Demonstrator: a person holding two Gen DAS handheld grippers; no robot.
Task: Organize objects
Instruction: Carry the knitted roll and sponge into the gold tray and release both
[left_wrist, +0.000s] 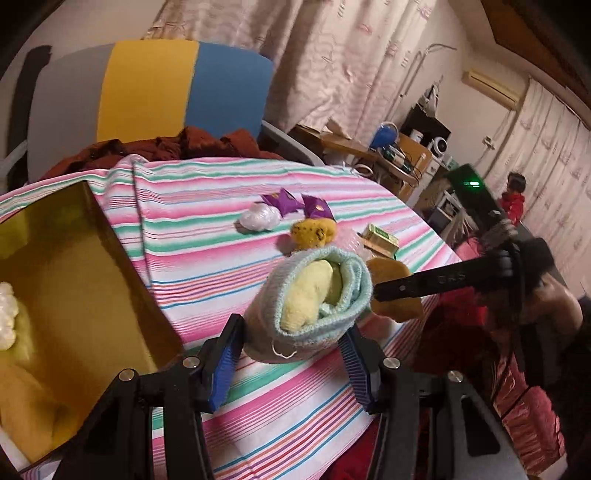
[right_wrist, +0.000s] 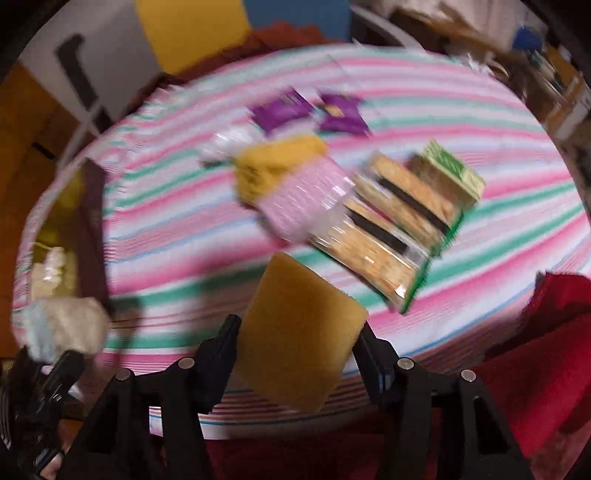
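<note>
dim warm indoor light; left wrist view fairly sharp, right wrist view motion-blurred; fisheye edges bend and darken.

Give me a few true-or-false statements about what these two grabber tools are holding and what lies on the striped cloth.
1. The left gripper holds a rolled pale blue sock. True.
2. The right gripper holds nothing. False: its fingers clamp a yellow sponge.
3. Two purple packets lie on the striped cloth. True.
4. The gold box is shut with a lid. False: it stands open, with something white inside.
5. The cracker package is inside the box. False: it lies on the cloth.
</note>
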